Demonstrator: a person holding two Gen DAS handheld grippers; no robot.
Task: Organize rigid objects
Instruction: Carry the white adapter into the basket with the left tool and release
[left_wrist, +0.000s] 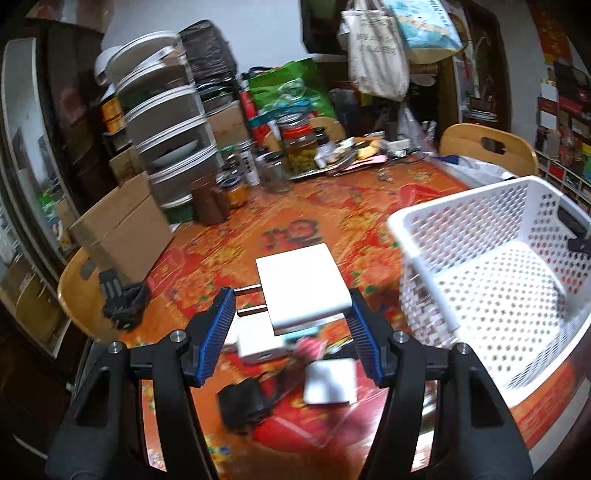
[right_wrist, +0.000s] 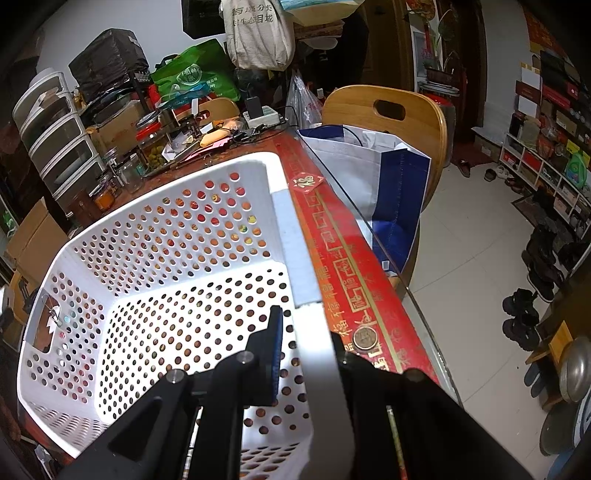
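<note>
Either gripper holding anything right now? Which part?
Left gripper: the white charger sits between its fingers, held by the near end of the body, prongs pointing left. Right gripper: shut on the white basket rim, one finger inside, one outside.

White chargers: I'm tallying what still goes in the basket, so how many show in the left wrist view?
3: one pronged charger between the left tool's fingers, one beneath it, one nearer the camera. Others may be hidden.
</note>
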